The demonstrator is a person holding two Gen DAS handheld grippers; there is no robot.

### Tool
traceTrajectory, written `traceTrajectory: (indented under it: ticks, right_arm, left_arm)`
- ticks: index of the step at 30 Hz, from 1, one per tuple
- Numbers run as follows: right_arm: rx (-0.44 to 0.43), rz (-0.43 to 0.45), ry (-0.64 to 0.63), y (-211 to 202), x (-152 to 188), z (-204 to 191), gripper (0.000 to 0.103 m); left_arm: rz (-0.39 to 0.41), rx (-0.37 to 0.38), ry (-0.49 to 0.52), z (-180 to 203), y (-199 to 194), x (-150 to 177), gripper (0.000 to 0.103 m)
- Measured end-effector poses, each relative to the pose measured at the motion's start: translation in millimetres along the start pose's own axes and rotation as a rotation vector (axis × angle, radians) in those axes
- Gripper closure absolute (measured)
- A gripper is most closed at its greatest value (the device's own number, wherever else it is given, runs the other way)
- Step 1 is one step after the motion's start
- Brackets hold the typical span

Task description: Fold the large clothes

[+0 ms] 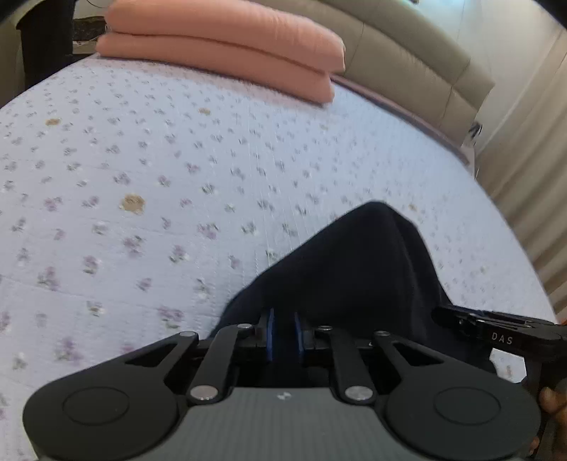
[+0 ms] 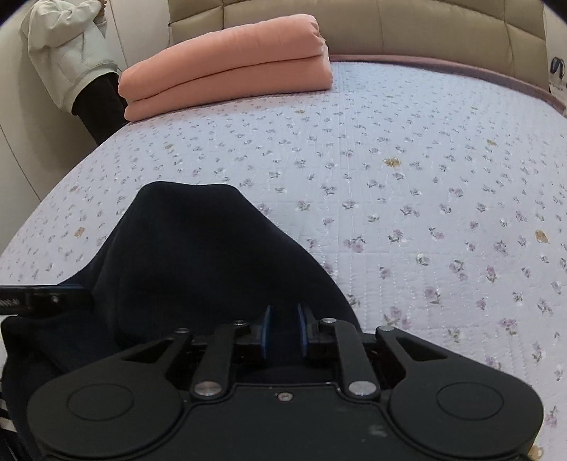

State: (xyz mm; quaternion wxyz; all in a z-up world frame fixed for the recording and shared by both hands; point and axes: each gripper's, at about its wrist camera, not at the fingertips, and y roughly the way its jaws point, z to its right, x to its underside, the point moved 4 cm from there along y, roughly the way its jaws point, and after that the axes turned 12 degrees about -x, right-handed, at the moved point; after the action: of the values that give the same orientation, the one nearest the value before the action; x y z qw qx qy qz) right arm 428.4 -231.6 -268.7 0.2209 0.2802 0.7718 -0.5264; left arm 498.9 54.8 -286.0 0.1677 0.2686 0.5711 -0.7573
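— So, where is the dark navy garment (image 1: 347, 269) lying against your tongs?

— It is lying bunched on the bed right in front of both of them, rising in a soft peak just past the tips. My left gripper (image 1: 283, 331) is sitting at its near edge, and the cloth is running between the blue pads (image 1: 270, 333); the pads are standing narrowly apart, and I cannot tell whether they are actually pinching it. My right gripper (image 2: 284, 331) is looking the same: a narrow gap, dark cloth behind and under the tips, grip unclear.

— How are you holding your hands?

— I am tilting both tongs downward toward the bed, side by side, so each is peeking into the other's view from the side. A few fingers of my right hand (image 1: 553, 404) are showing at the left camera's edge.

— And the materials?

— The garment is looking matte, thick and softly creased. The quilted bedspread (image 2: 407, 198) is showing pale lilac with small purple flowers. A folded salmon blanket (image 2: 226, 67) is resting well apart, near the padded beige headboard (image 2: 443, 28).
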Motion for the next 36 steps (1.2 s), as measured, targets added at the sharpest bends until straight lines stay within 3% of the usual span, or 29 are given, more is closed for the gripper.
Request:
traceTrajectory:
  ticks: [2, 4, 6, 8, 11, 15, 19, 20, 21, 22, 23, 24, 27, 32, 36]
  right_arm:
    - [-0.033, 0.029, -0.012, -22, -2, 0, 0.084]
    - [-0.055, 0.077, -0.041, -39, -12, 1, 0.075]
    - [-0.072, 0.089, -0.046, -41, -24, 5, 0.036]
    - [-0.101, 0.067, -0.040, -34, -34, 11, 0.027]
    - [-0.134, -0.007, -0.013, -10, -41, 25, 0.024]
    - [-0.184, -0.079, 0.074, 16, -42, 47, 0.024]
    - [-0.279, -0.102, 0.085, 20, -39, 43, 0.024]
    - [-0.320, -0.127, 0.077, 21, -38, 37, 0.044]
    - [-0.336, -0.165, 0.054, 19, -34, 29, 0.069]
    - [-0.328, -0.191, 0.011, 20, -31, 20, 0.073]
    - [-0.314, -0.190, -0.034, 17, -29, 11, 0.076]
    - [-0.309, -0.184, -0.053, 12, -28, 4, 0.083]
    - [-0.298, -0.096, -0.066, -24, -32, -10, 0.086]
    - [-0.247, 0.057, -0.163, -121, -30, -47, 0.088]
    - [-0.202, 0.161, -0.254, -206, -5, -80, 0.088]
  left_arm:
    - [0.055, -0.008, 0.040, 1, -17, -6, 0.081]
    - [0.107, -0.008, 0.078, 4, -27, -16, 0.064]
    - [0.141, -0.019, 0.099, 4, -29, -25, 0.024]
    - [0.131, 0.003, 0.113, 7, -20, -35, 0.015]
    - [-0.008, 0.123, 0.073, 6, 11, -45, 0.015]
    - [-0.075, 0.099, 0.078, 2, 46, -50, 0.018]
    - [-0.160, 0.201, 0.075, 10, 60, -45, 0.020]
    - [-0.157, 0.184, 0.097, 12, 58, -44, 0.029]
    - [-0.159, 0.167, 0.129, 17, 57, -43, 0.064]
    - [-0.171, 0.148, 0.147, 19, 57, -41, 0.080]
    - [-0.169, 0.128, 0.158, 22, 55, -40, 0.086]
    - [-0.147, 0.126, 0.167, 24, 48, -38, 0.091]
    - [-0.039, 0.135, 0.194, 29, 3, -33, 0.092]
    - [0.154, 0.199, 0.188, 32, -100, -23, 0.092]
    - [0.263, 0.190, 0.239, 45, -187, 9, 0.092]
